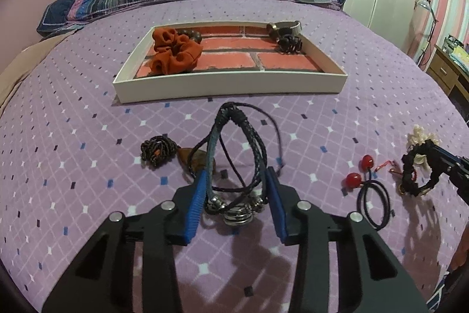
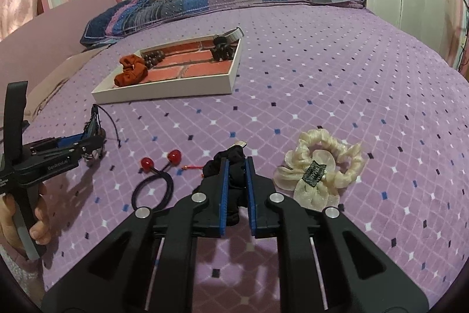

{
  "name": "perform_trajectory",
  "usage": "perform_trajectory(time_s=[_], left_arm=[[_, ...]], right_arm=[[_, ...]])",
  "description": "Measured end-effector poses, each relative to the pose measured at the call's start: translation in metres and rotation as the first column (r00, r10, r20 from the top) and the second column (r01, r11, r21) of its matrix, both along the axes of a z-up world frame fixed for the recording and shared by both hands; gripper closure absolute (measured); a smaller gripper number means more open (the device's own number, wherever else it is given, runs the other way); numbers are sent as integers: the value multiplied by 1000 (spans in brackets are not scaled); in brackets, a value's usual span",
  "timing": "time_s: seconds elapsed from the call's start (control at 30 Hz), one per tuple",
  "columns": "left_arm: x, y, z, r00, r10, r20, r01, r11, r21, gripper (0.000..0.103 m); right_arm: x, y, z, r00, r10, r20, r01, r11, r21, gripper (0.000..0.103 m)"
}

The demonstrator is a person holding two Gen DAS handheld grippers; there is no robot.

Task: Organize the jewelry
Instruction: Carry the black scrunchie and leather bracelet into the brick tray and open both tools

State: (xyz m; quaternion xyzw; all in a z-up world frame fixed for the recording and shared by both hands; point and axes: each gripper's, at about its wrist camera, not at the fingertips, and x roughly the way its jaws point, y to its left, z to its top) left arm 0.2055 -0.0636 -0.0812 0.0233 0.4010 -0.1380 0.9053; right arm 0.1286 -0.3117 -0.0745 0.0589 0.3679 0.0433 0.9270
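A bracelet of dark braided cords with metal beads [image 1: 234, 154] stands upright between the blue pads of my left gripper [image 1: 236, 172], which is shut on it; in the right wrist view the loop [image 2: 94, 122] rises from that gripper [image 2: 96, 137]. My right gripper [image 2: 237, 161] is shut on a black scrunchie [image 2: 231, 160], seen also at the right edge of the left wrist view, the scrunchie [image 1: 416, 175] hanging from the gripper [image 1: 433, 166]. A white tray [image 1: 228, 84] with a brick-pattern floor lies further up the bed.
The tray holds an orange scrunchie [image 1: 173, 52], dark beads [image 1: 190, 34], a black claw clip [image 1: 288, 43] and a metal band [image 1: 284, 27]. On the purple bedspread lie a brown beaded cord [image 1: 156, 150], a red-bead hair tie [image 2: 158, 175] and a cream scrunchie [image 2: 319, 169]. Pillows lie along the far edge.
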Motion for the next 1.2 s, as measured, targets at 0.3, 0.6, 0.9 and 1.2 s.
perform_trajectory(time_s=[0.3,0.6,0.9,1.2], left_arm=[[-6,8,19,1000,3,21,-3,1000,-31,68],[-4,18,29,1000,2,20,-1,998,-57,69],[17,39,50,1000,5,23,-3,995,-98,69],[54,49,66,999,15,37,-12,997,-71,69]], right_arm=[[3,3,10,1000,-1,26,0,1000,22,91],[18,4,22,999,-1,51,-1,1000,30,91],[49,7,33,998,12,59,-14,999,31,91],[96,19,42,998,28,60,-30,999,31,91]])
